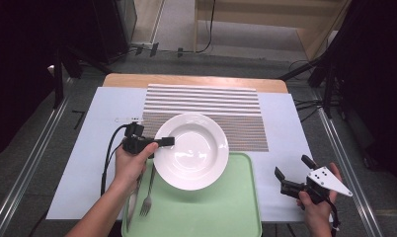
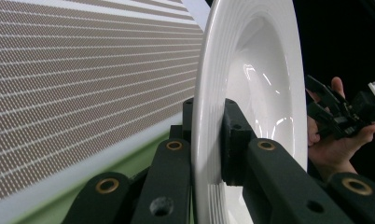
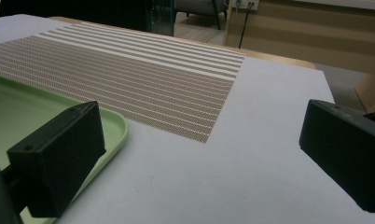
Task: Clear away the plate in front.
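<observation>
The left tongs [image 1: 168, 141] clamp the left rim of the round white ceramic plate [image 1: 196, 153], held partly over the pale green plastic tray [image 1: 236, 207]; the right tongs [image 1: 291, 168] gape wide, empty, above the table [image 1: 285, 128].

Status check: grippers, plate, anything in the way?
Left gripper shut on plate rim. Right gripper open, empty. Plate straddles tray and mat. Fork on tray beside plate, nothing blocking.

The plate [image 1: 194, 153] is white, round and deep, with a wide rim. It sits partly over the top edge of the green tray [image 1: 226, 207] and partly over the striped mat [image 1: 211, 101].
</observation>
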{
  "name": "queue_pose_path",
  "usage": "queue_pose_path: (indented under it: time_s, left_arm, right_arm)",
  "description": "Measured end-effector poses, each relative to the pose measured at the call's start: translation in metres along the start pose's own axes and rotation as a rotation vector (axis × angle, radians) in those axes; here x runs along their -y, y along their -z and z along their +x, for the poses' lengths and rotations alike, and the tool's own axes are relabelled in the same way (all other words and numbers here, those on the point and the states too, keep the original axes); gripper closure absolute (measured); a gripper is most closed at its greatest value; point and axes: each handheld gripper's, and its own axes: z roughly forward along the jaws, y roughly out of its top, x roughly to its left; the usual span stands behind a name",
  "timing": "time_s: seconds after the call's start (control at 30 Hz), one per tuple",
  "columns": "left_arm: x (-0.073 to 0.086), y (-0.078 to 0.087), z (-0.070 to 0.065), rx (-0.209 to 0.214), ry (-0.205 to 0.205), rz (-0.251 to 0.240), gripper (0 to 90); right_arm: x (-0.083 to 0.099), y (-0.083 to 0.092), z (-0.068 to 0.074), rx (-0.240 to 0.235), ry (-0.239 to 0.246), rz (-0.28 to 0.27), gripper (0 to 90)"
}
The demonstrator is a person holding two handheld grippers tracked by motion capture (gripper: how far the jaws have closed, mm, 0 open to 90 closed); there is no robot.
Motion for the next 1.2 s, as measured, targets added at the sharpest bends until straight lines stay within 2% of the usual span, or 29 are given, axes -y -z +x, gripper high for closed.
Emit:
queue_pose_path:
  time_s: [0.33,0.47,0.6,0.77,0.83,0.9,1.2]
  left_arm:
    - [0.016,0.007,-0.008,0.009,-0.010,0.005,82.1]
    - [0.024,0.008,-0.008,0.031,-0.007,0.020,82.1]
    - [0.032,0.008,-0.010,0.027,-0.014,0.035,82.1]
    - [0.042,0.006,-0.011,0.038,0.009,0.057,82.1]
    - [0.046,0.006,-0.011,0.038,0.006,0.062,82.1]
    - [0.049,0.006,-0.011,0.038,0.004,0.069,82.1]
    - [0.064,0.005,-0.008,0.039,0.041,0.093,82.1]
  right_arm:
    - [0.000,0.000,0.000,0.001,0.002,-0.001,0.0]
    - [0.000,0.000,0.001,-0.002,0.000,0.002,0.0]
    - [0.000,0.000,0.002,0.001,0.003,0.003,0.0]
    - [0.000,0.000,0.002,0.001,0.004,0.003,0.0]
    - [0.000,-0.001,0.001,0.005,0.016,-0.006,0.0]
    - [0.000,0.000,0.003,-0.002,0.007,0.001,0.0]
    - [0.000,-0.001,0.003,-0.003,0.007,0.005,0.0]
